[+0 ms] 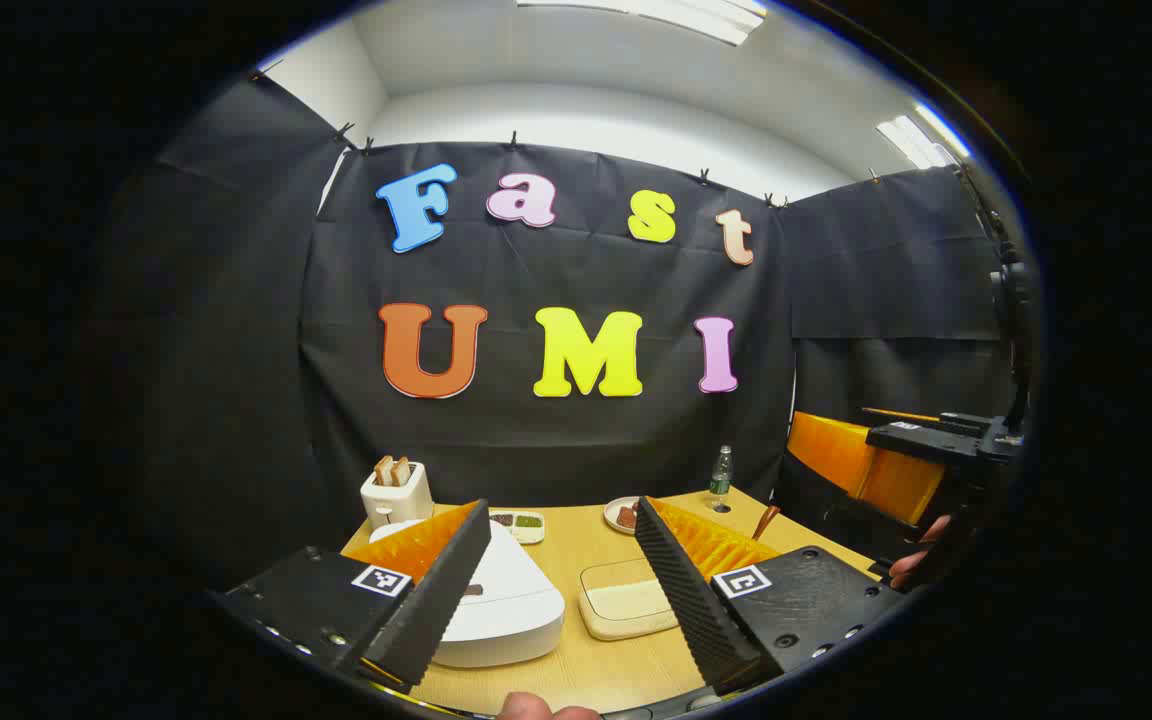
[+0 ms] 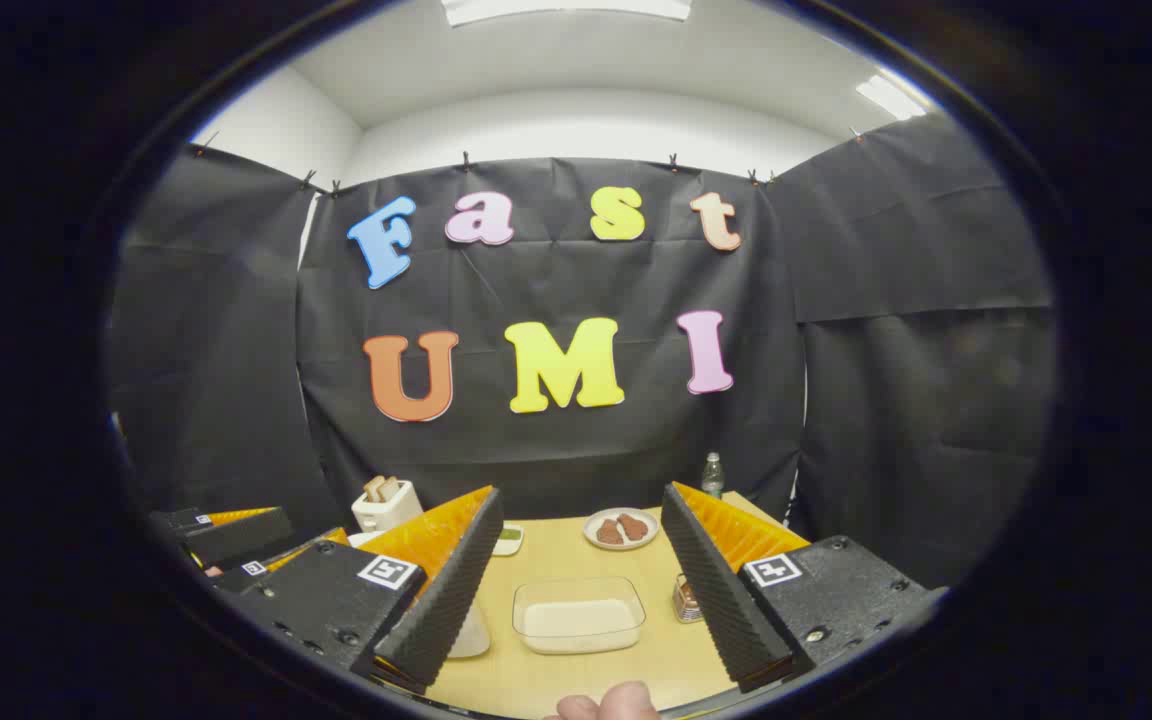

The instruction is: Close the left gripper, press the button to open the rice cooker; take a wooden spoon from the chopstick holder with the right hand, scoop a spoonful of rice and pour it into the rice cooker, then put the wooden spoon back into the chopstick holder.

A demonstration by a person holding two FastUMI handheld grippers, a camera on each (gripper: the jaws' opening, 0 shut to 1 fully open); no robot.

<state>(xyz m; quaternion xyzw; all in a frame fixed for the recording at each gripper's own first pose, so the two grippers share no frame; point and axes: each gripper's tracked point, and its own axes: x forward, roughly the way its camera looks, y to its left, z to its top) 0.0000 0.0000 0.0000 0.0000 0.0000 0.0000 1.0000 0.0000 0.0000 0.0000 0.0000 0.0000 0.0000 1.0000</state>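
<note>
Wooden table (image 1: pixel 576 560) under black booth walls carries everything, and the white rice cooker (image 1: pixel 496 600) sits at its near left with the lid down, partly behind the left gripper's (image 1: pixel 561 585) own left finger. In the left gripper view that gripper hovers above the near edge with its ribbed fingers spread wide and nothing between them. Just right of the cooker lies a clear container of rice (image 1: pixel 626 598). Farther right, a brown wooden spoon handle (image 1: pixel 765 521) leans up from behind the right finger; in the right gripper view the chopstick holder (image 2: pixel 686 598) stands just right of the rice container, half hidden by a finger. The right gripper (image 2: pixel 576 590) in its own view also hangs open and empty over the near edge, the rice container showing between its fingers. At the far left stands a white toaster (image 1: pixel 396 494) with bread slices upright in it. Mid-table at the back is a small divided dish (image 1: pixel 521 525), then a plate (image 1: pixel 624 515) with brown pieces, and a plastic bottle (image 1: pixel 721 474) at the far right corner
</note>
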